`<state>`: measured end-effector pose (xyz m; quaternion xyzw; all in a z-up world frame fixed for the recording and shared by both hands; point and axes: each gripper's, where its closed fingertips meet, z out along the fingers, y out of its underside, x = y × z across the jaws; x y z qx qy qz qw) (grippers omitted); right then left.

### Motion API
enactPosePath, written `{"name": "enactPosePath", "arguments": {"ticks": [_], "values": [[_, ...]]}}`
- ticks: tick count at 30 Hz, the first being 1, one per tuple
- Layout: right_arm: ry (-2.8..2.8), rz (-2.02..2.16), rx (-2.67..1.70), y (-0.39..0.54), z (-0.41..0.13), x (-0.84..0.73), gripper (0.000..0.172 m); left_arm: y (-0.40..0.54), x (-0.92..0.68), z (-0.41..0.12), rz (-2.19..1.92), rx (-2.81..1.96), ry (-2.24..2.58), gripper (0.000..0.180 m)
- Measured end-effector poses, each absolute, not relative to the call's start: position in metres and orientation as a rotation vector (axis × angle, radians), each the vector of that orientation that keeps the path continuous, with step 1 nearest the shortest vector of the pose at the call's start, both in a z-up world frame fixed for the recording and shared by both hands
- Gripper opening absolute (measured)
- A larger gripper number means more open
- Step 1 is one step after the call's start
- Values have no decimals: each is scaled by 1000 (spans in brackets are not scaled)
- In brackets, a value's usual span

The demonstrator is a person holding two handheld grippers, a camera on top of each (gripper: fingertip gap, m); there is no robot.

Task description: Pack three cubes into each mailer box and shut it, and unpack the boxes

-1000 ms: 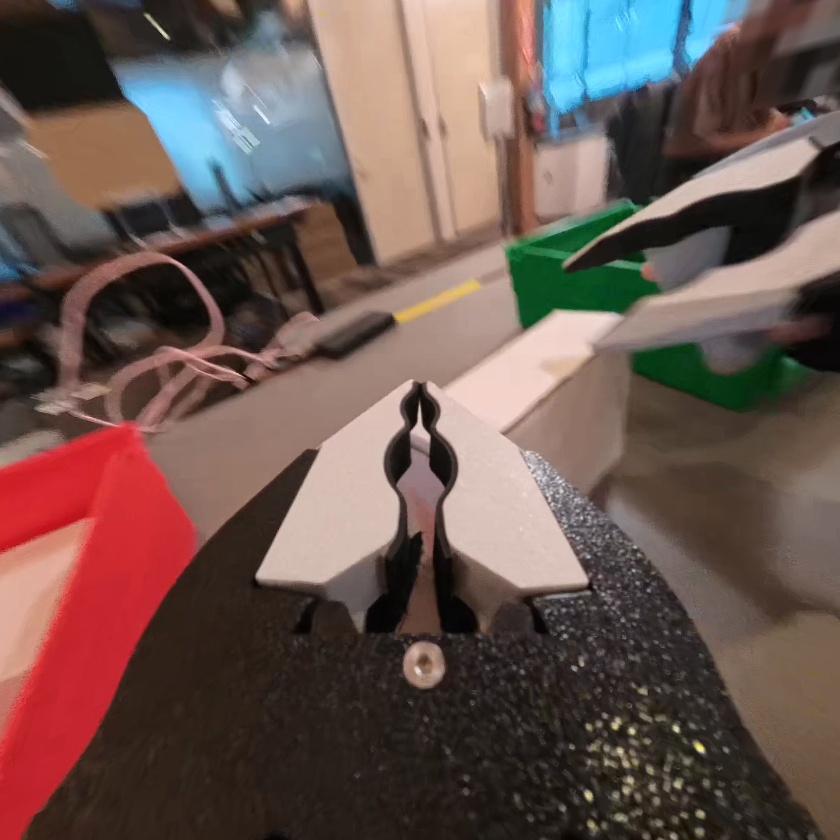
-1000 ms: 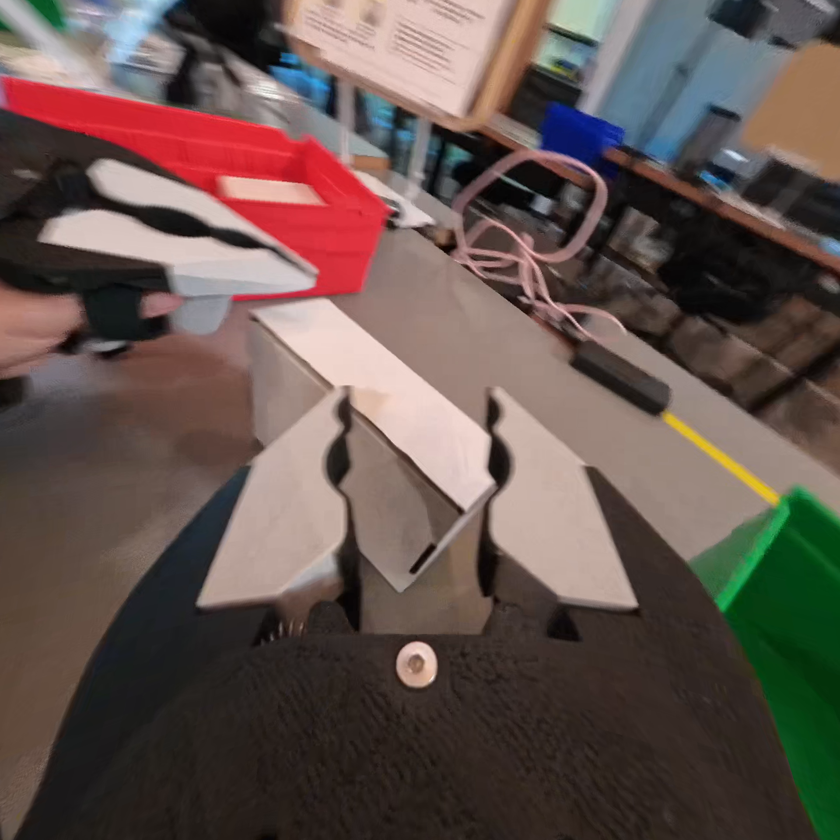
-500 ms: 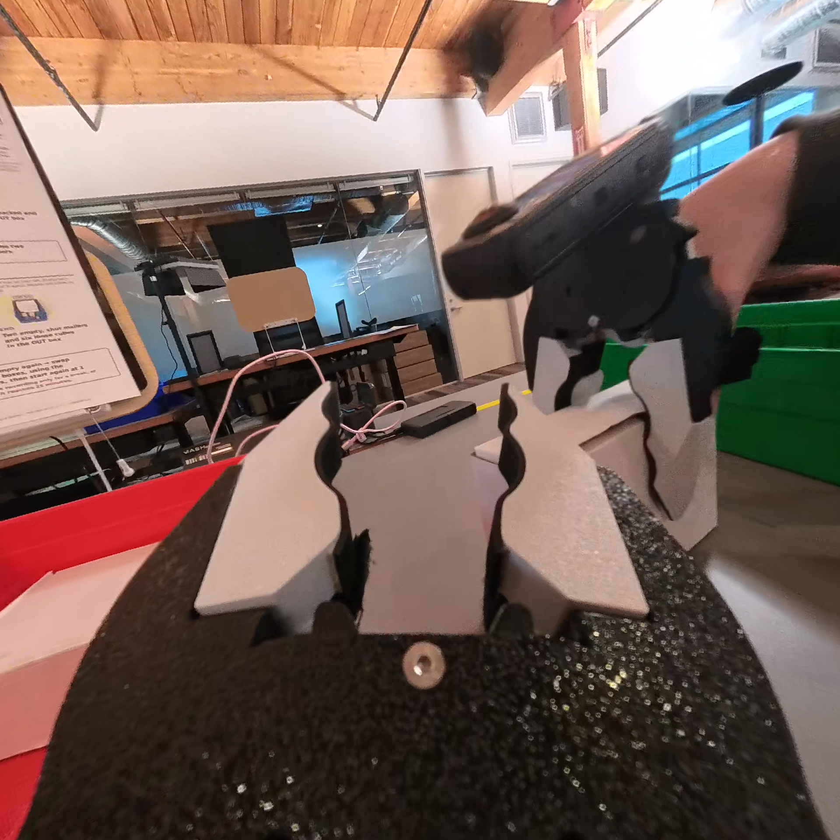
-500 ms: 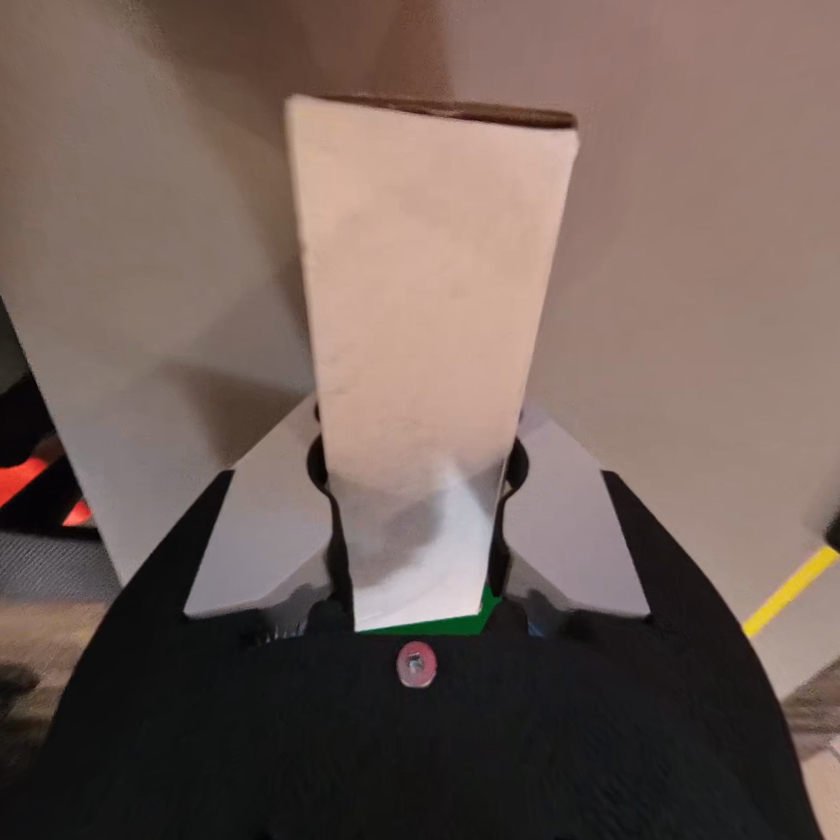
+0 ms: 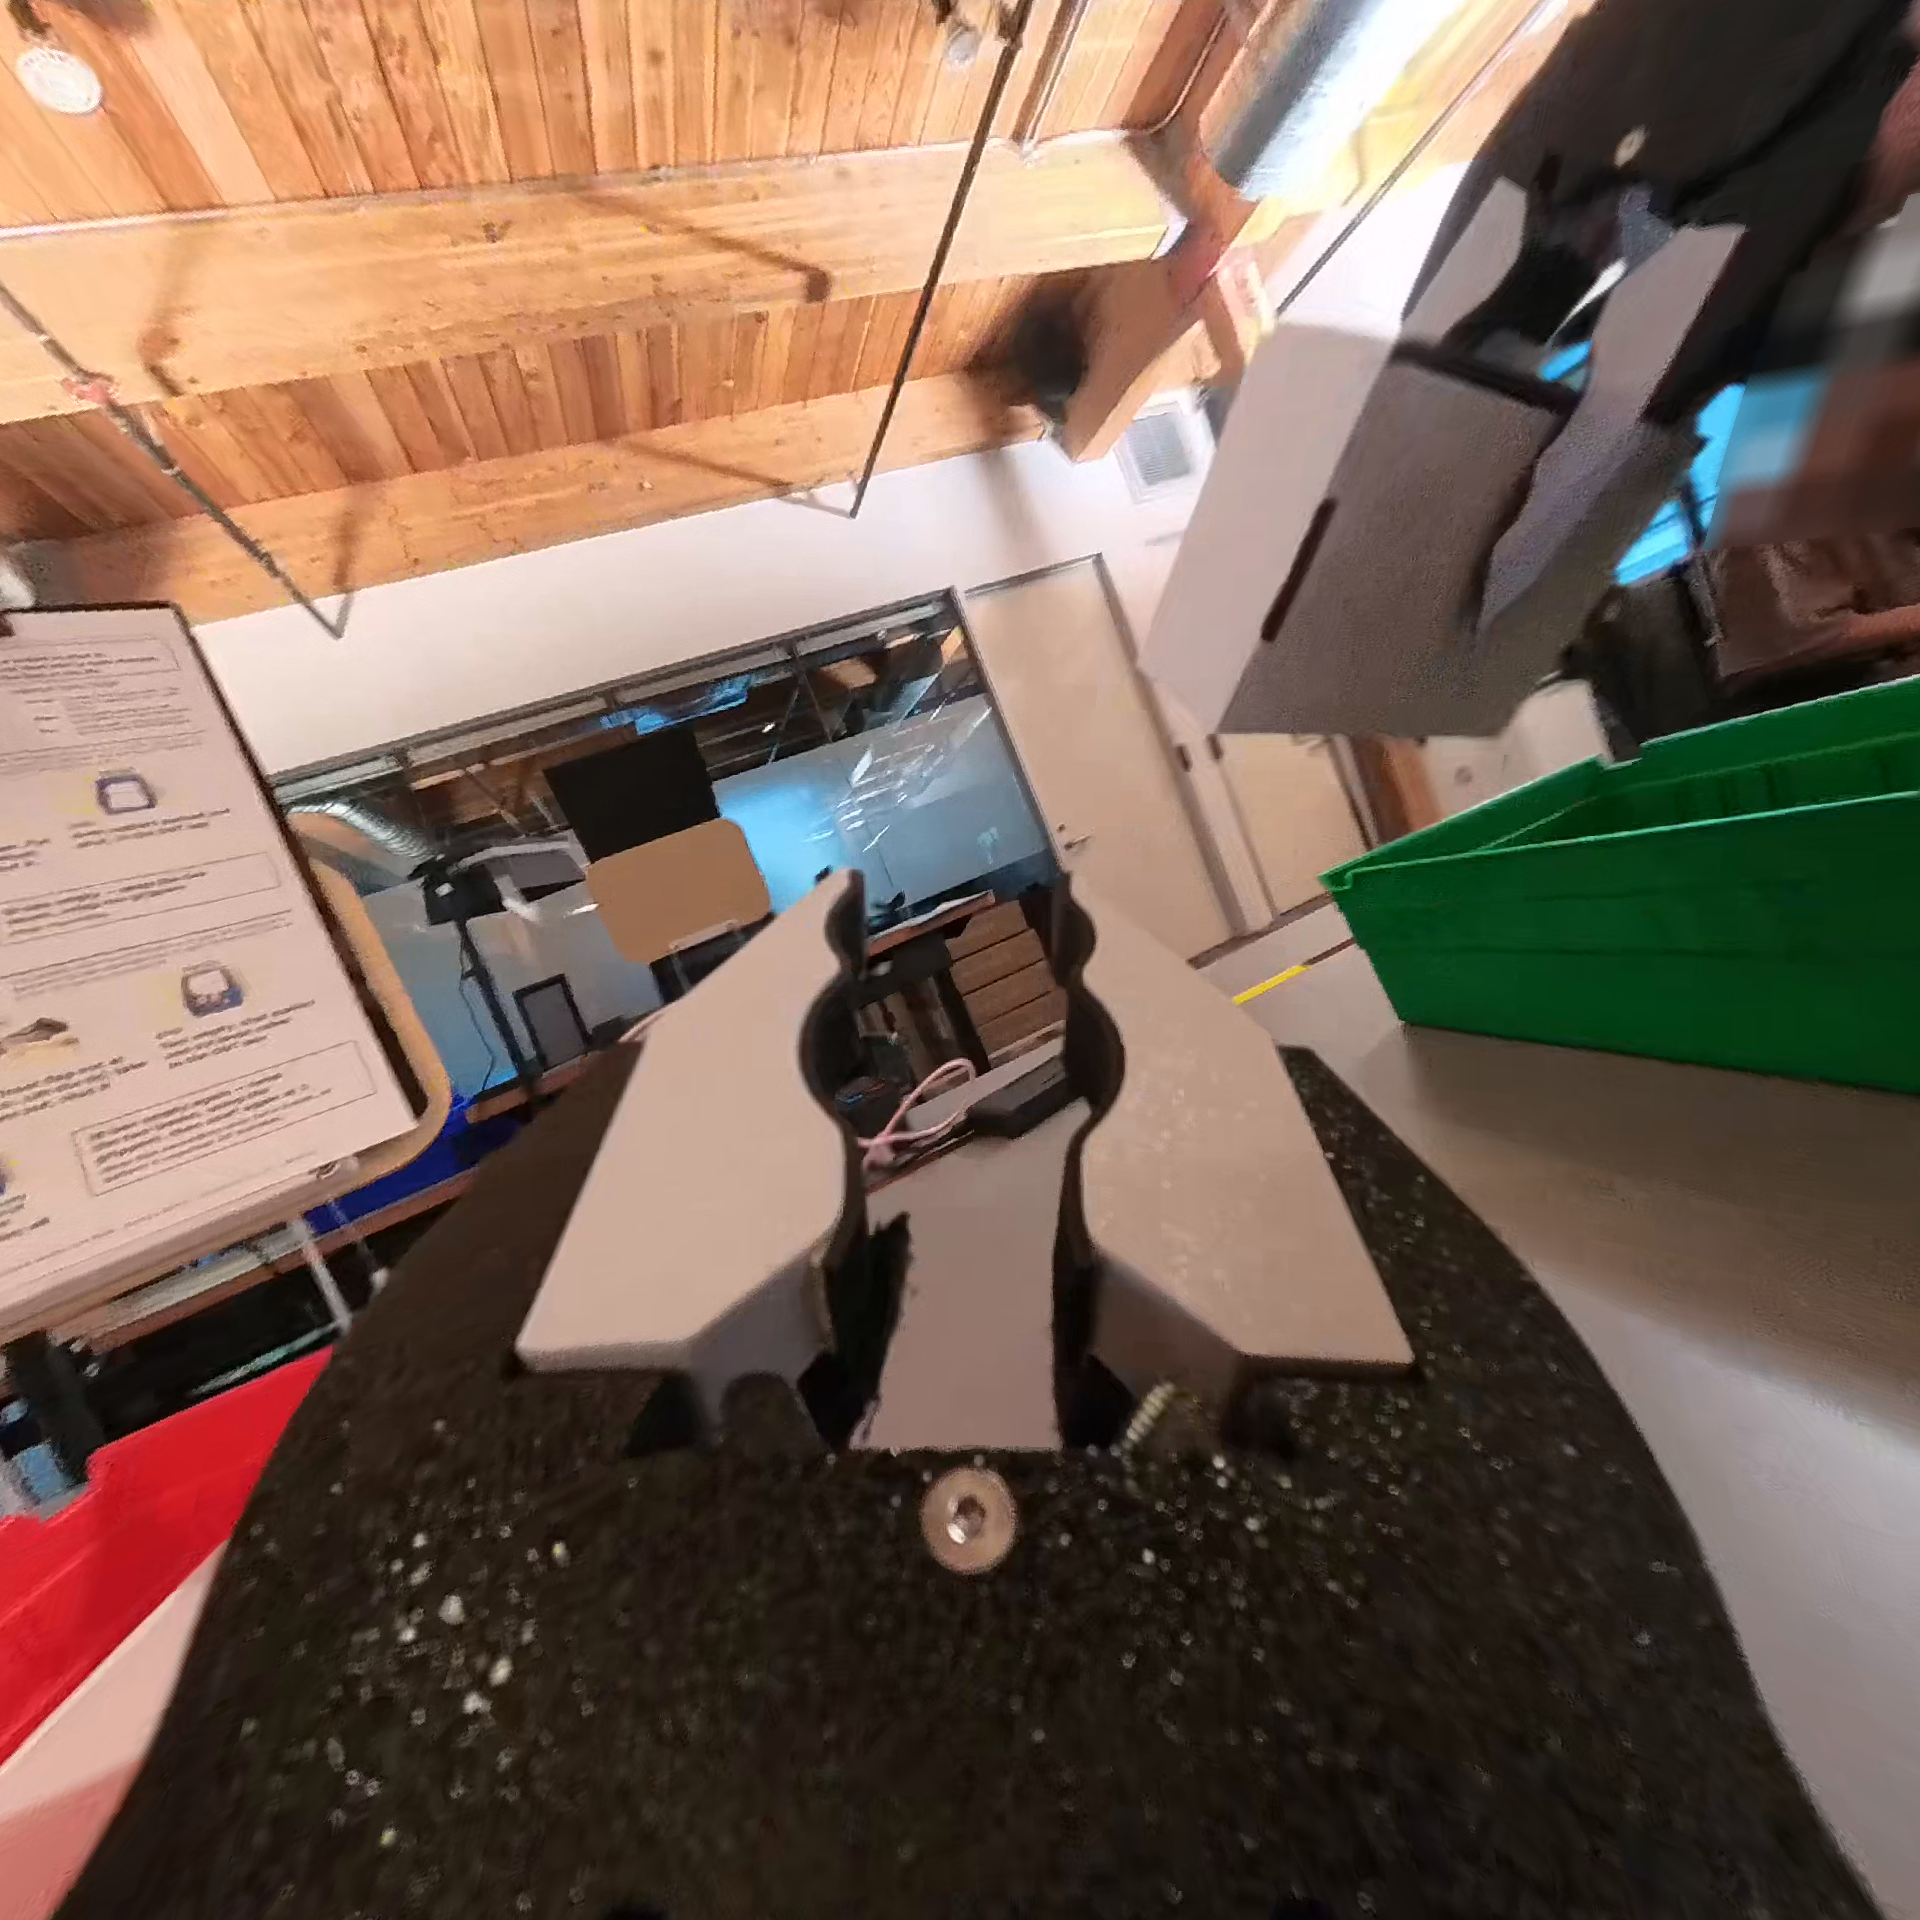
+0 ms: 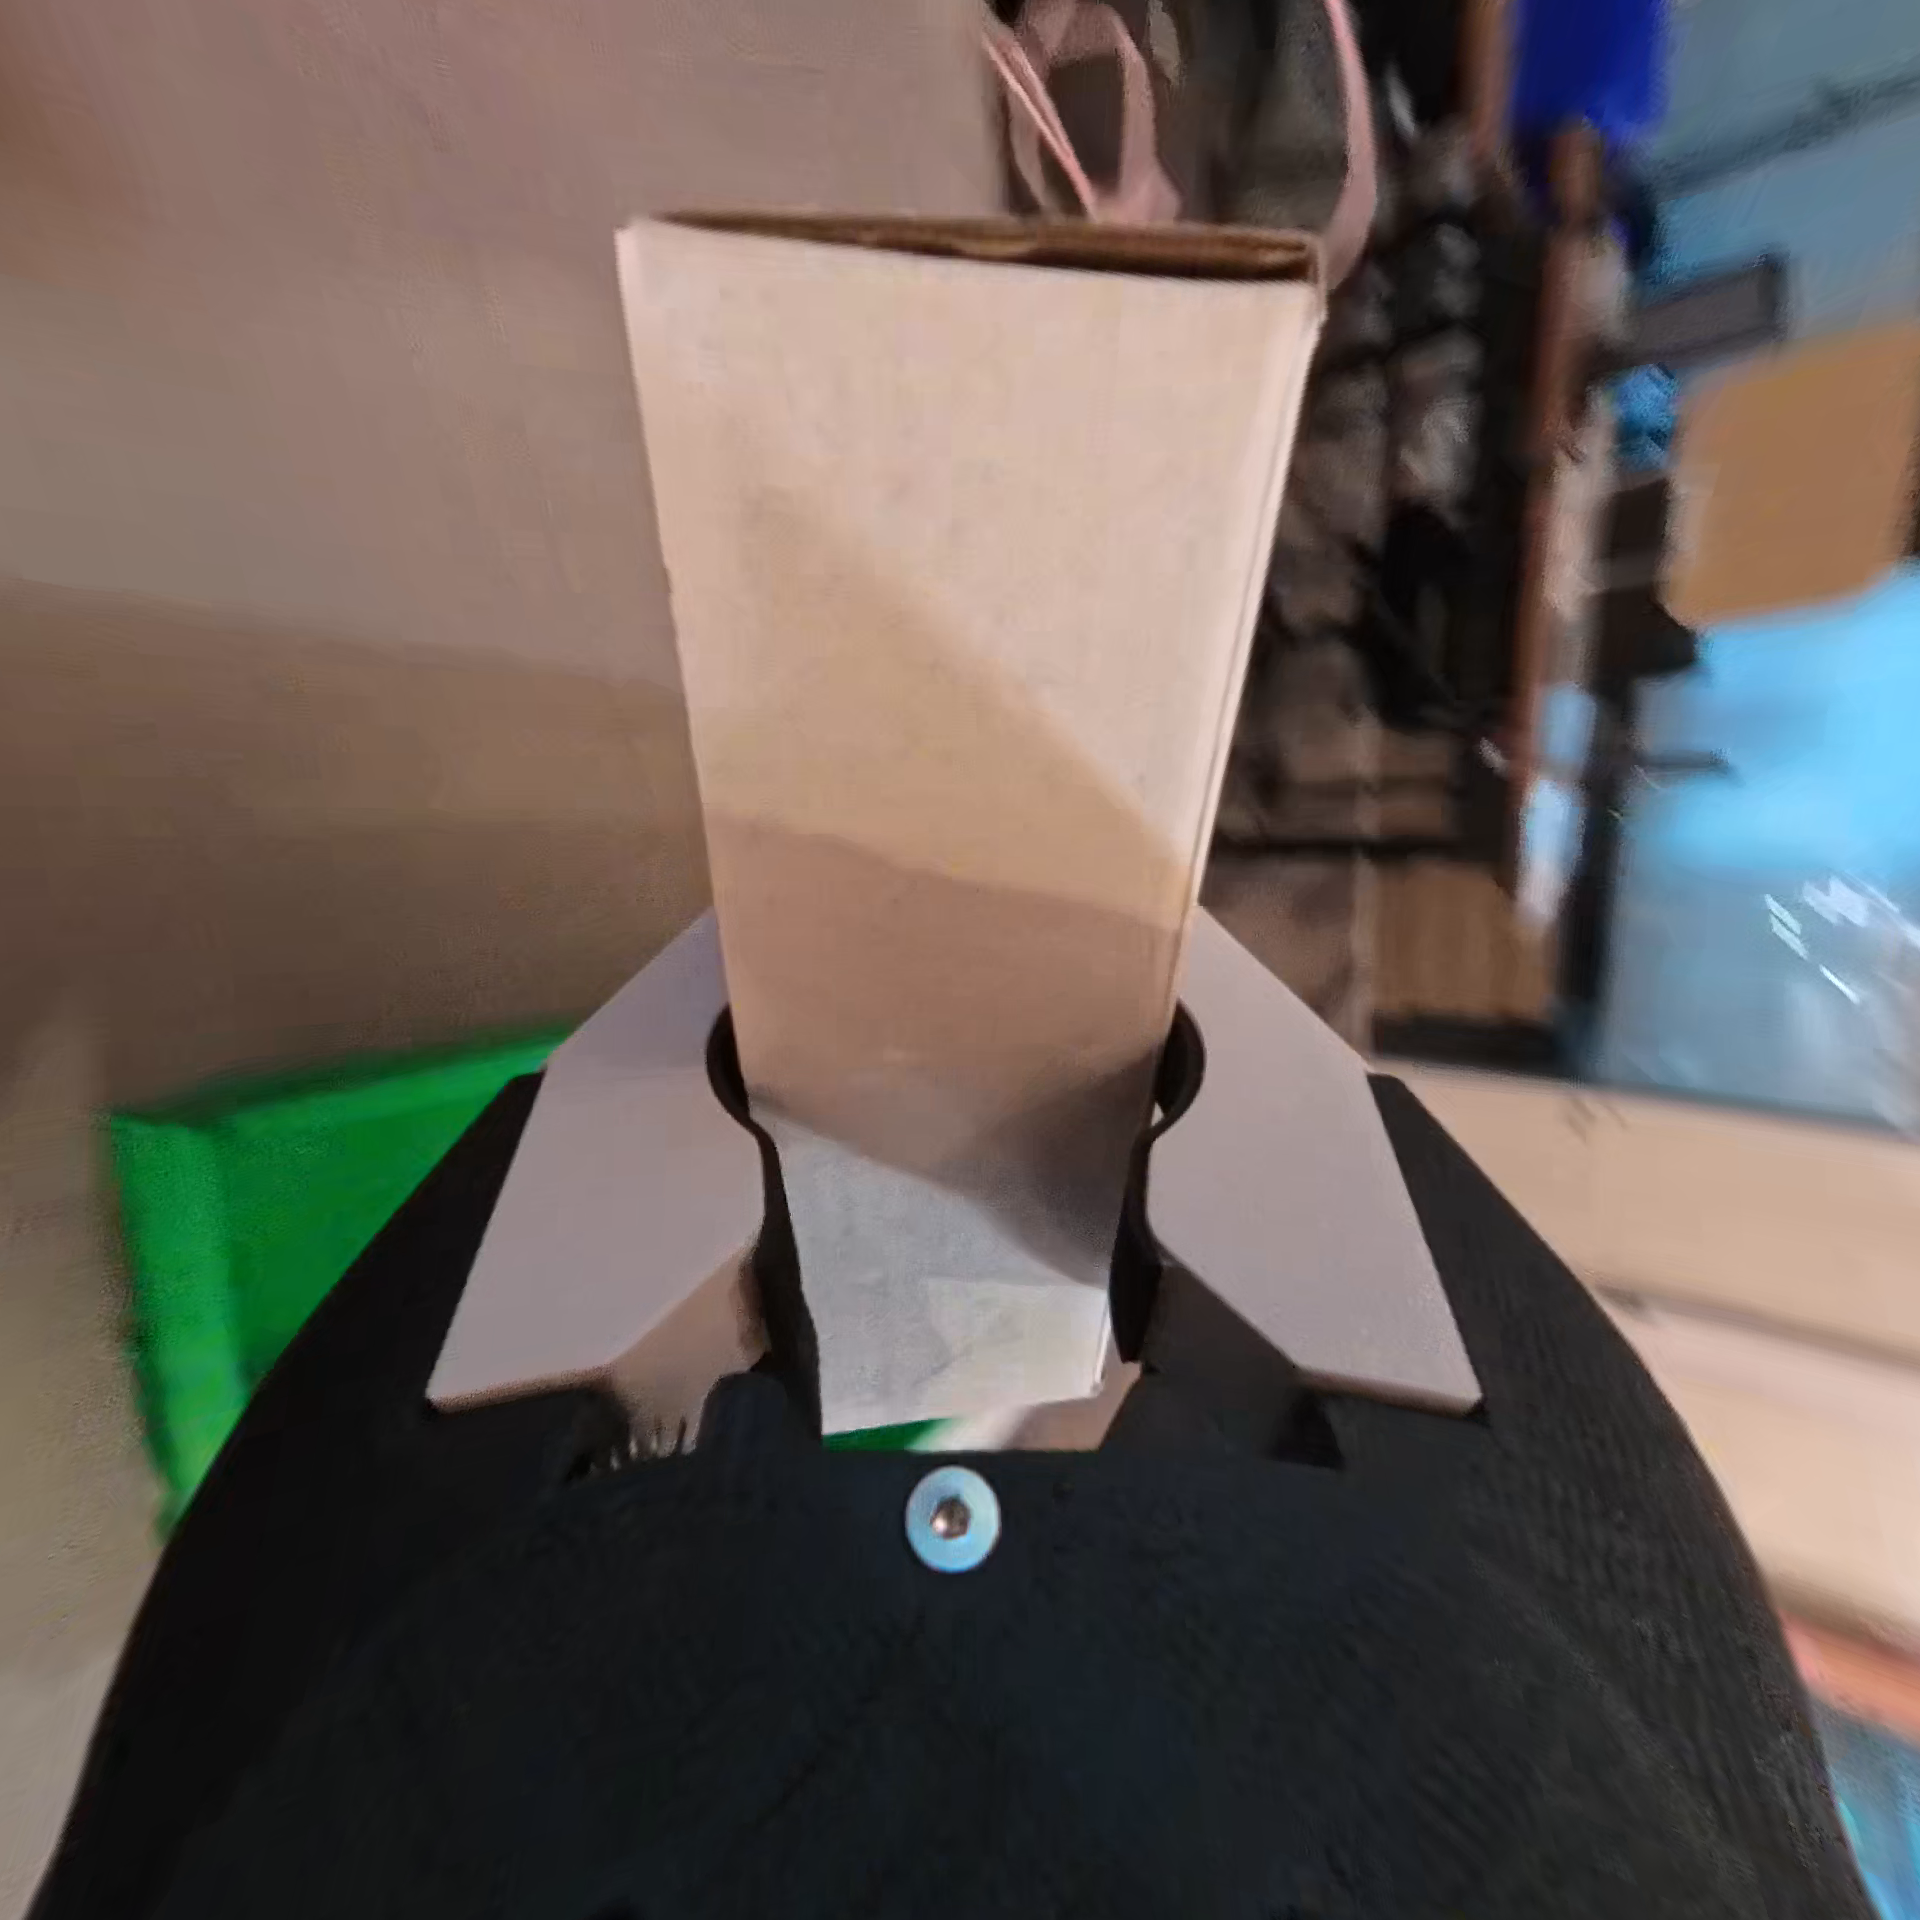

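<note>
In the right wrist view my right gripper (image 6: pixel 961 935) is shut on a white mailer box (image 6: pixel 956 571), with both fingers pressed against its narrow sides. The box stands out ahead of the fingers, its brown inner edge at the far end. The left wrist view shows the same box (image 5: pixel 1351 499) held in the air at the upper right by the right gripper (image 5: pixel 1538 416), above the green bin (image 5: pixel 1662 935). My left gripper (image 5: pixel 961 904) points up and away over the table; its fingers stand apart with nothing between them. No cubes are in view.
The grey table (image 5: pixel 1610 1299) runs to the right. A red bin (image 5: pixel 104 1558) with a white box (image 5: pixel 62 1714) in it is at the lower left. An instruction board (image 5: pixel 135 935) stands at the left. The green bin also shows in the right wrist view (image 6: pixel 312 1195). The gap from one gripper's tips to the other's is roughly 25 centimeters.
The right gripper closed on the mailer box on the table and lifted it into the air. The left gripper opened wide, then narrowed, and tilted upward, holding nothing.
</note>
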<state>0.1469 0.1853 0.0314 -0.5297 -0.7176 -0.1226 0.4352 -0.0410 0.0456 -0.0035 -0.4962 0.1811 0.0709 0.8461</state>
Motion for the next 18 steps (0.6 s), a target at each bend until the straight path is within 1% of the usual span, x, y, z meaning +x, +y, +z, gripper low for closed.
{"name": "enactPosePath", "arguments": {"ticks": [1, 3, 7, 9, 11, 15, 17, 18], "values": [[-1729, -415, -1355, 203, 38, 173, 71, 44, -38, -2, 128, -1033, 390, 33], [-1678, -561, -1462, 232, 31, 219, 71, 45, -37, -3, 120, -1040, 385, 32], [-1752, -728, -1627, 269, -34, 277, 72, 50, -38, -7, 142, -1072, 387, 31], [-1799, -731, -1647, 277, -69, 287, 72, 51, -37, -9, 139, -1083, 400, 30], [-1819, -733, -1626, 284, -96, 290, 72, 54, -35, -14, 134, -1108, 421, 24], [-1843, -794, -1550, 286, -134, 294, 73, 57, -35, -18, 101, -1140, 418, 23], [-1912, -756, -1582, 273, -153, 295, 79, 59, -36, -18, 88, -1152, 408, 23], [-1910, -737, -1595, 270, -153, 295, 80, 59, -37, -19, 84, -1157, 404, 23]]}}
